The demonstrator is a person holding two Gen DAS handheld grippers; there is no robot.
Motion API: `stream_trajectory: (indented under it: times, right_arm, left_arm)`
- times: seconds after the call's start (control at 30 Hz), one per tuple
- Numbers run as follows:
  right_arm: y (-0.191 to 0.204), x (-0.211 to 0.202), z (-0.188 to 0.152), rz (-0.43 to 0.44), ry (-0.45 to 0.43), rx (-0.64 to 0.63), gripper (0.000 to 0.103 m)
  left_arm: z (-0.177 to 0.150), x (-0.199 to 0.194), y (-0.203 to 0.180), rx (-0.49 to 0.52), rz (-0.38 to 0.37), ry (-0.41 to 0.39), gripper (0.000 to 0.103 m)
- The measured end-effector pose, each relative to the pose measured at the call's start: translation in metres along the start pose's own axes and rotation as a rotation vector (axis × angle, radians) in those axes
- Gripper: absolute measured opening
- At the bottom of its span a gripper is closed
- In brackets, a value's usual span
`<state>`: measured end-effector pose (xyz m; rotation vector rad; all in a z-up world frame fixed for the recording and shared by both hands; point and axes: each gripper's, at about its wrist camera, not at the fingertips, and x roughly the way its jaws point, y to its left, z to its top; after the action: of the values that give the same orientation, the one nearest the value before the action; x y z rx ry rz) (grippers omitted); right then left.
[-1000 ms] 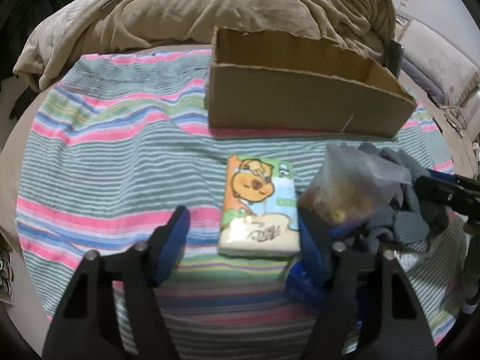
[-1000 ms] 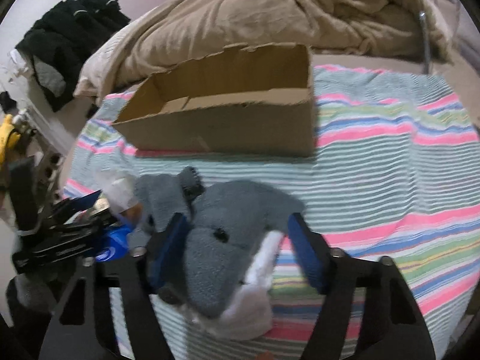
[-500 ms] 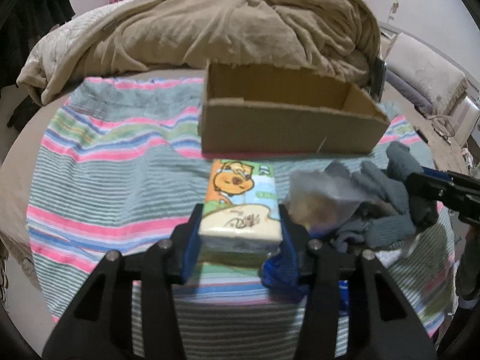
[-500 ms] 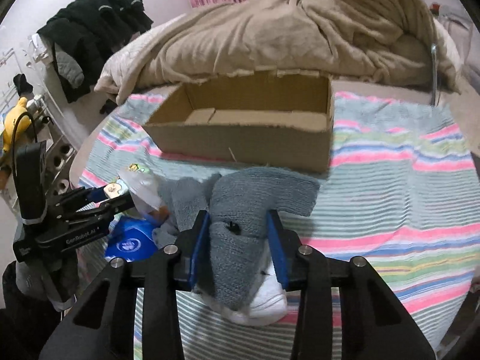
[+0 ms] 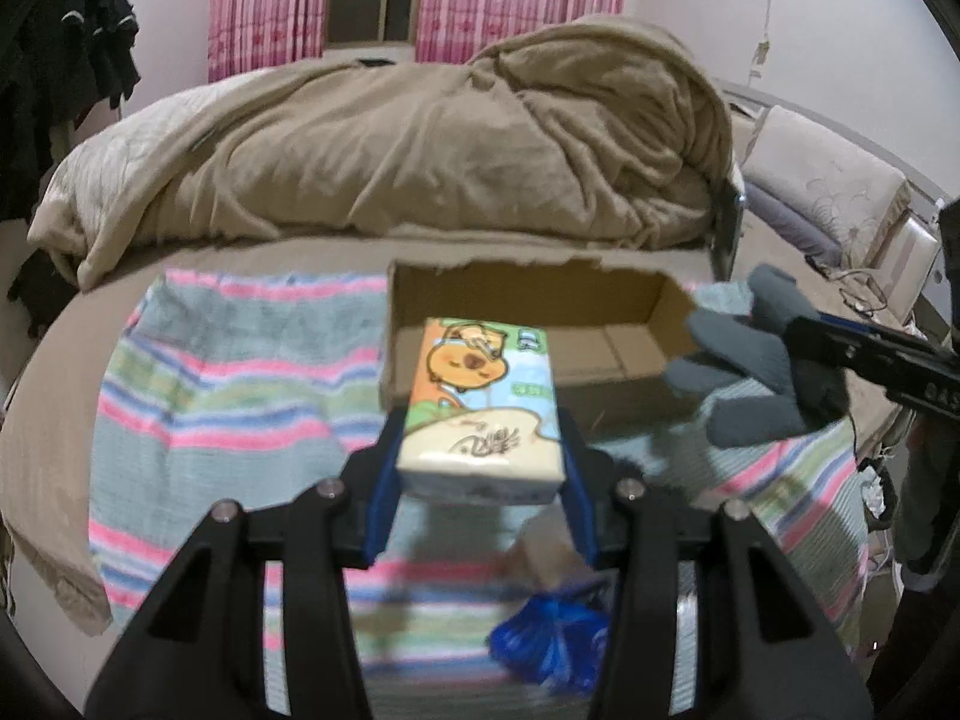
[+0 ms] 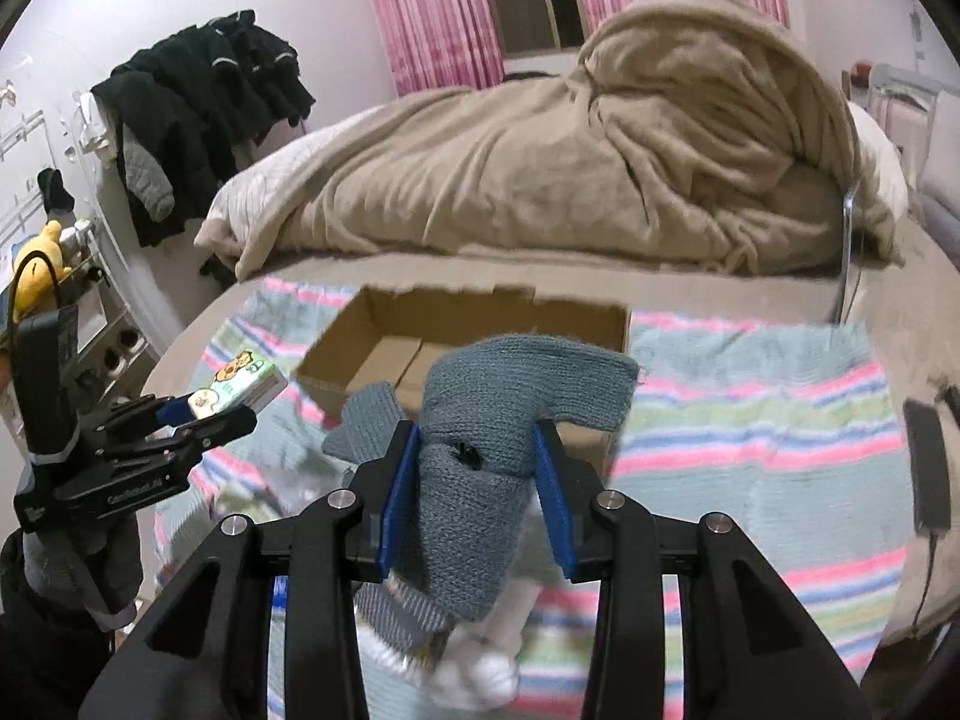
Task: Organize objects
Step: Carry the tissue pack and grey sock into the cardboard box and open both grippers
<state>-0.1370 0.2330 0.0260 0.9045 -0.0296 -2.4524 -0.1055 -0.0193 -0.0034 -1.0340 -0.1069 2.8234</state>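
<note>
Left gripper (image 5: 480, 468) jaws pinching tissue pack (image 5: 482, 414), right gripper (image 6: 474, 498) jaws clamping grey knitted toy (image 6: 480, 480), both seemingly raised before cardboard box (image 6: 420, 330)

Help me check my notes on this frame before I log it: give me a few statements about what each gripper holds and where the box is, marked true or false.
1. The left gripper is shut on the tissue pack. True.
2. The right gripper has open jaws with nothing between them. False: it is shut on the grey plush toy.
3. The cardboard box already holds the tissue pack. False: the pack is held in the air in front of the box, whose floor looks bare.
4. The box stands on a striped cloth. True.
5. A blue bag lies on the cloth below the left gripper. True.
</note>
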Motion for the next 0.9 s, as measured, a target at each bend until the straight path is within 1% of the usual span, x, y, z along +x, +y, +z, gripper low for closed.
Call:
stream_trajectory:
  times: [0.17,0.4,0.5,0.6,0.7,0.83,0.9]
  right_arm:
    - [-0.01,0.013,0.024,-0.012,-0.017,-0.012,0.04]
    - [-0.024,0.045,0.043,-0.013,-0.002,-0.015,0.04]
    - [-0.028,0.059,0.043,-0.008,0.013,-0.015,0.04]
    - [-0.033,0.079,0.037,-0.005,0.041,-0.009,0.04]
    - [-0.038,0.098,0.031,0.0,0.071,-0.002,0.04]
    - [-0.044,0.115,0.024,0.016,0.103,0.014,0.041]
    - [-0.048,0.121,0.021,0.013,0.119,0.024,0.041]
  left_arm:
    - [0.024,0.007,-0.01,0.004,-0.023,-0.028,0.047]
    - [0.044,0.03,-0.019,-0.004,-0.054,-0.021,0.047]
    - [0.048,0.044,-0.025,-0.006,-0.07,-0.015,0.047]
    - [0.049,0.058,-0.031,-0.021,-0.107,0.011,0.047]
    - [0.049,0.073,-0.036,-0.03,-0.113,0.033,0.047]
    - [0.052,0.09,-0.043,-0.05,-0.148,0.055,0.047]
    - [0.052,0.1,-0.048,-0.053,-0.146,0.068,0.047]
